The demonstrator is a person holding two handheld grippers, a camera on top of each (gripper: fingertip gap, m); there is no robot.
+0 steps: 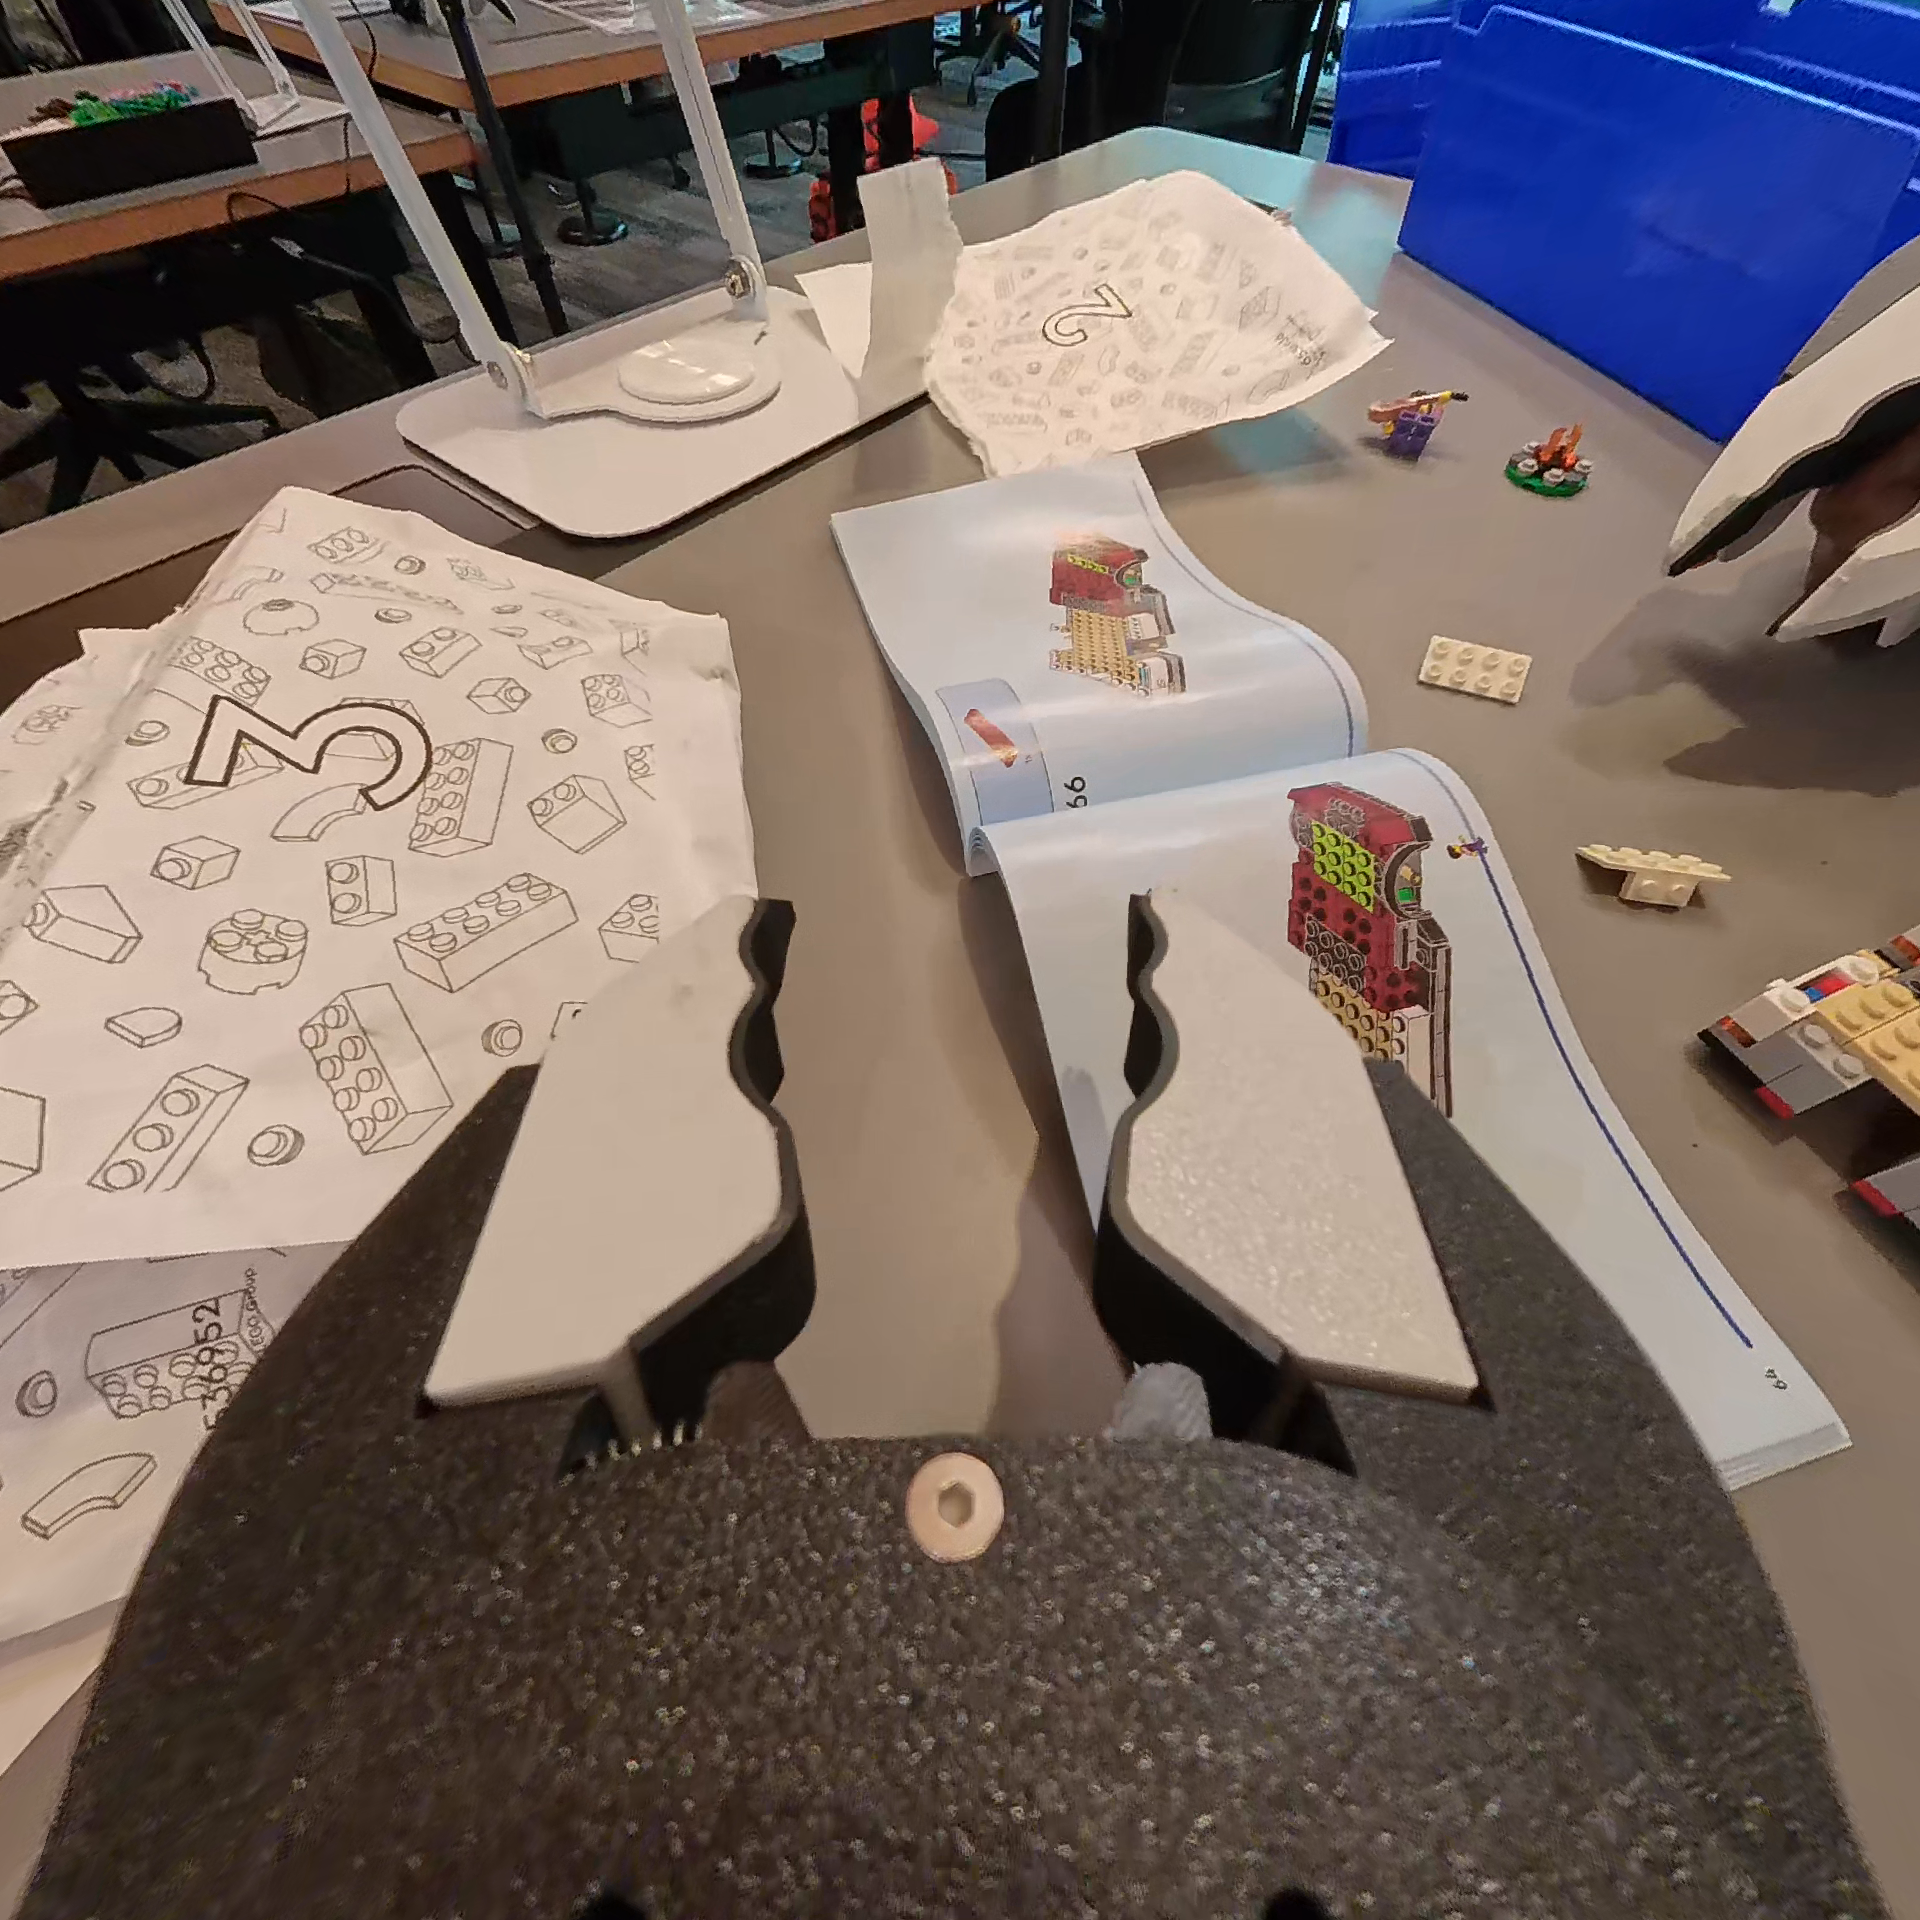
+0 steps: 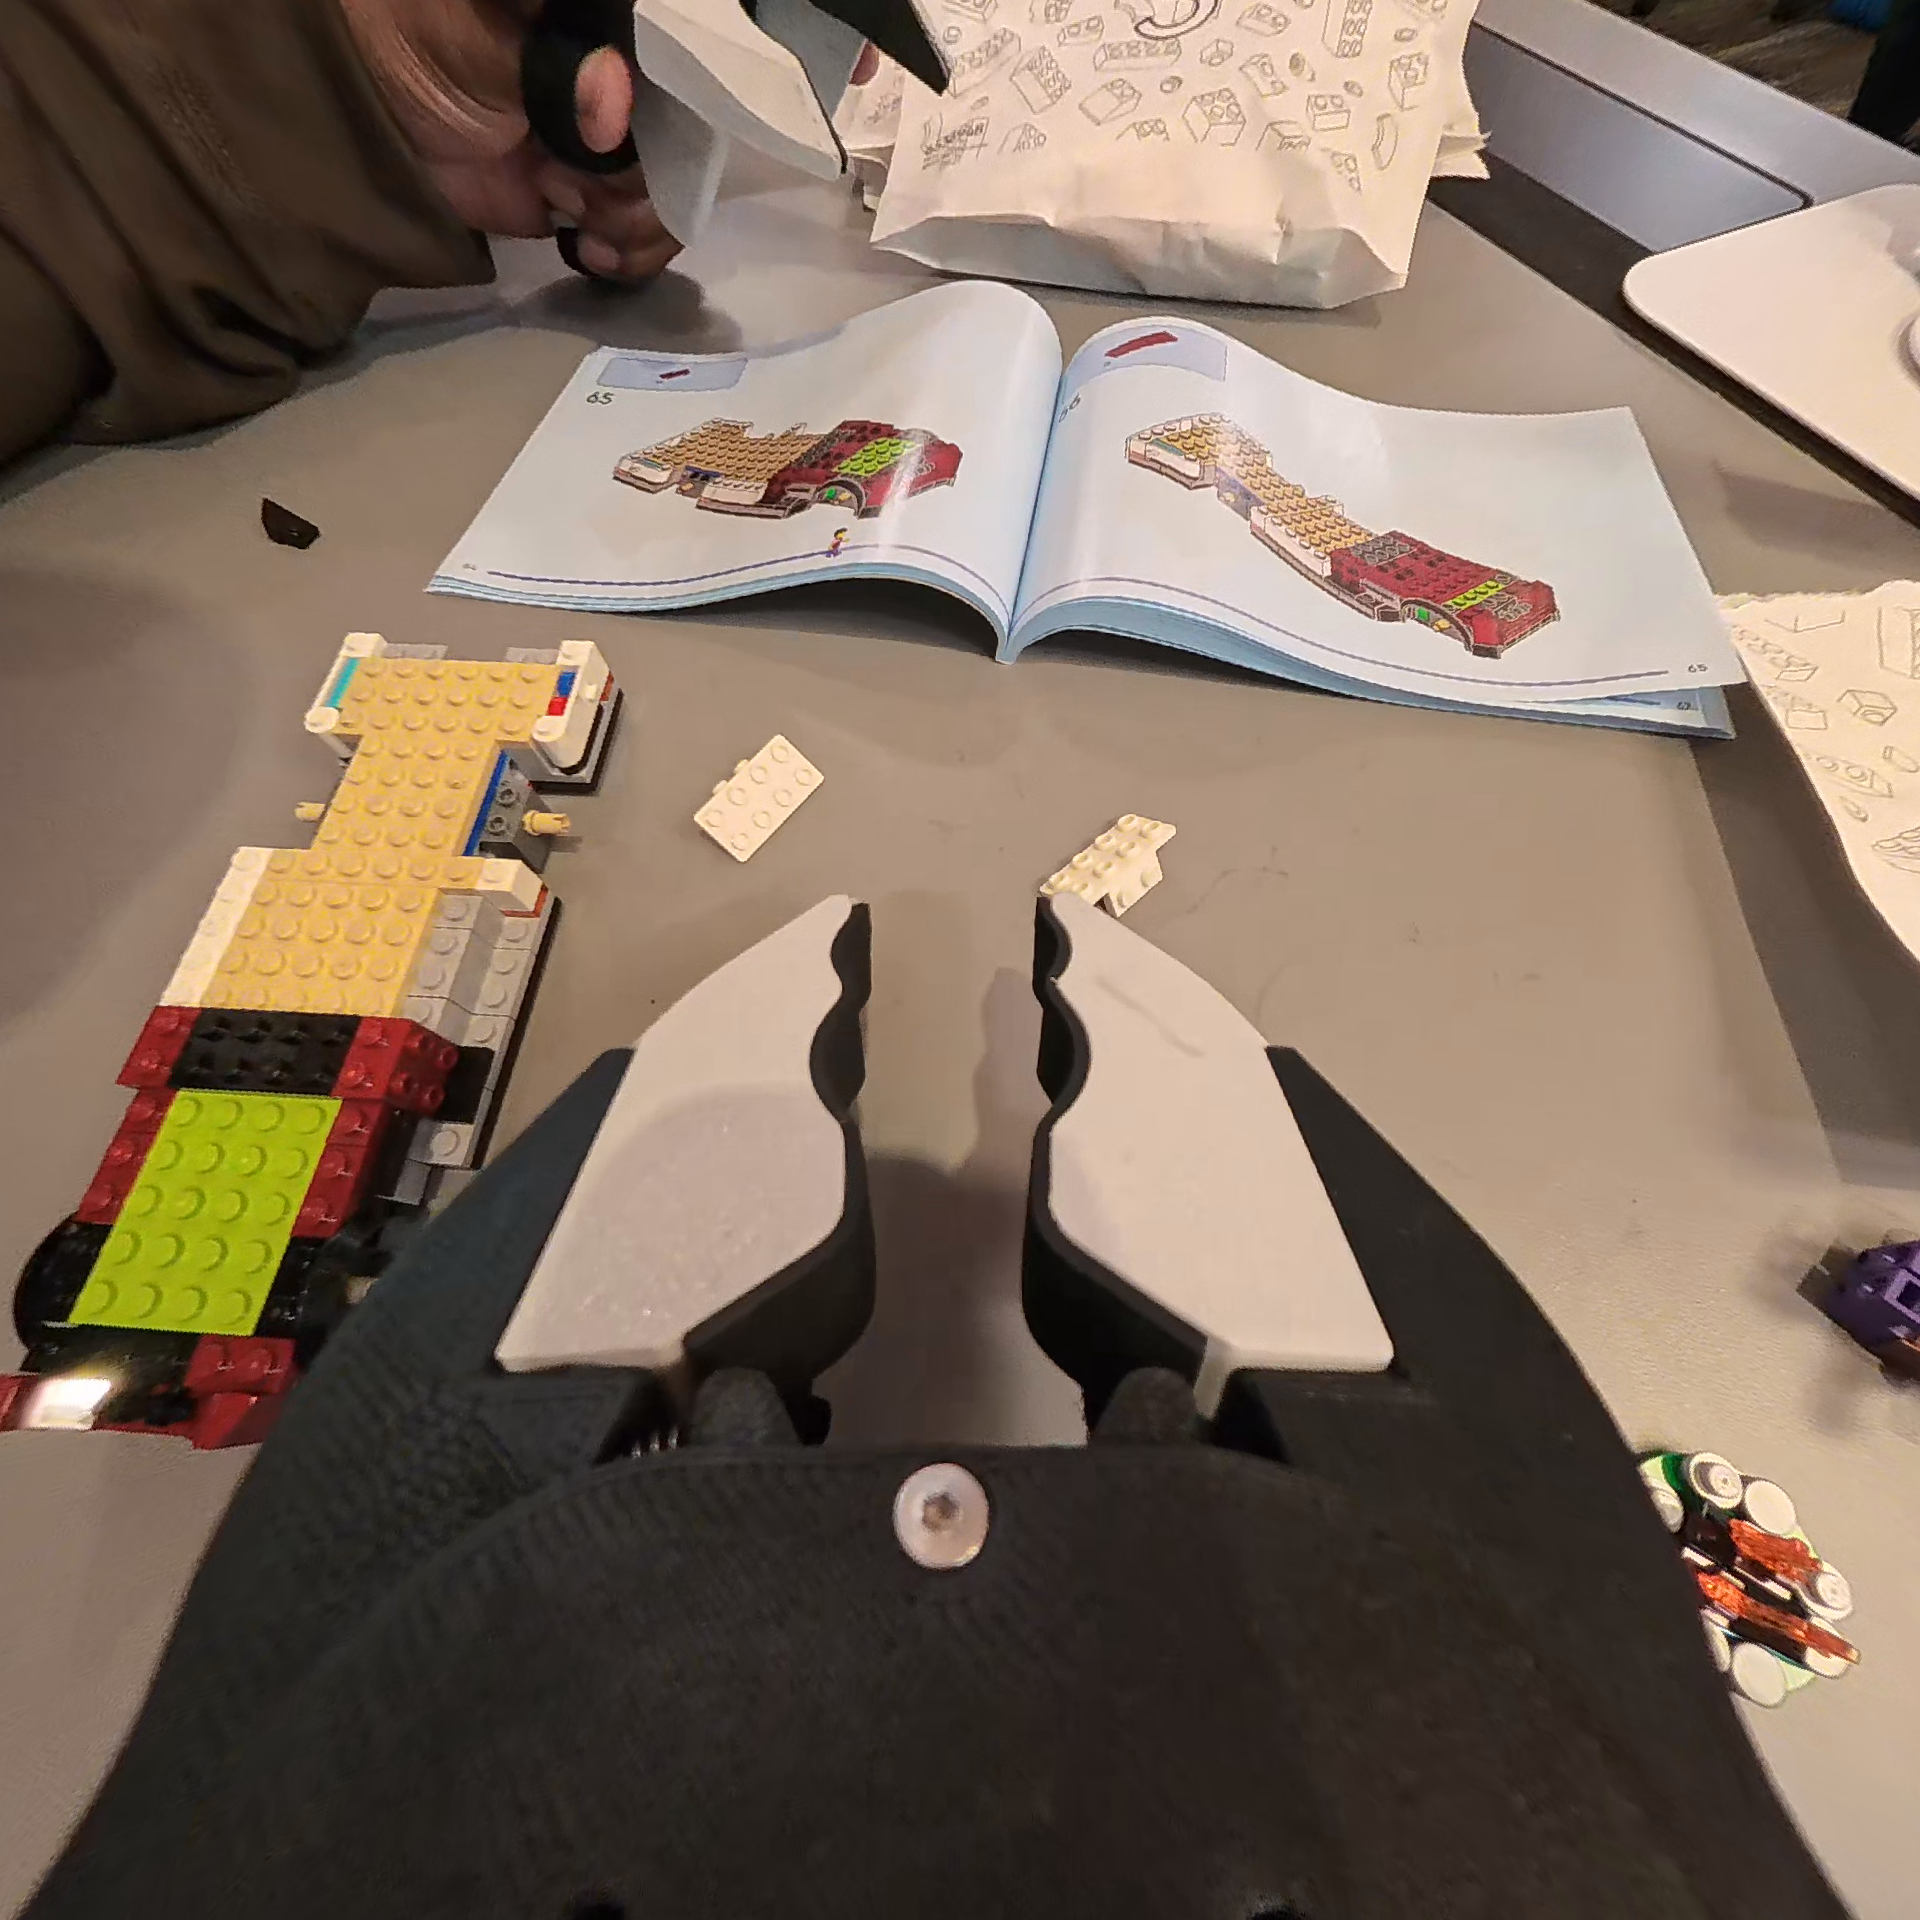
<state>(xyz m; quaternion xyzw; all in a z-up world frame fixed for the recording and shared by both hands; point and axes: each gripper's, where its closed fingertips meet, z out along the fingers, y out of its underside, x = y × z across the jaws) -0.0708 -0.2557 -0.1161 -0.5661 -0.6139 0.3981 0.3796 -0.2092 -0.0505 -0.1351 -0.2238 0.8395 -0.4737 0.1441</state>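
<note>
your right gripper (image 2: pixel 951 925): jaws stood apart with nothing between them, hovering low over bare table, its right fingertip just beside a white angled brick piece (image 2: pixel 1117 857).
your left gripper (image 1: pixel 961 925): jaws were wide apart and bare, above the near edge of the open instruction booklet (image 1: pixel 1122 644).
containers: blue bins (image 1: pixel 1621 218) stood at the far edge, contents hidden; printed paper bags (image 1: pixel 343 831) lay flat.
surface: grey table (image 2: pixel 1351 1039) held a long brick model (image 2: pixel 343 935) and a white plate (image 2: pixel 758 795).
room: desks stood behind.
</note>
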